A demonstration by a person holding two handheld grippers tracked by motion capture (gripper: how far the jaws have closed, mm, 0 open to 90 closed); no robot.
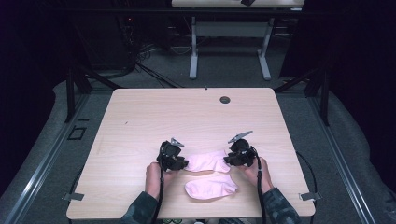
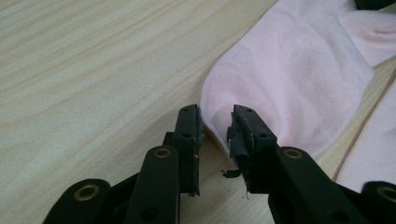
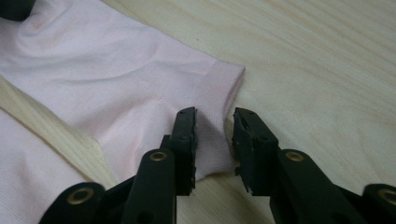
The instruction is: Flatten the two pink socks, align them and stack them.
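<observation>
Soft, light pink sock (image 1: pixel 208 161) near the table's (image 1: pixel 140 116) front edge: limp, best pinched at both ends. Left gripper (image 2: pixel 217 128) and right gripper (image 3: pixel 215 135) narrowly parted, straddling toe and cuff, not yet clamped.

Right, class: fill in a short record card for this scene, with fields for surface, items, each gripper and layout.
surface: pale wooden table
items: two pink fabric socks, far sock, near sock
left gripper: jaws apart, rounded end of far sock between them
right gripper: jaws apart, ribbed cuff of far sock between them
layout: socks lie flat, apart, side by side
</observation>
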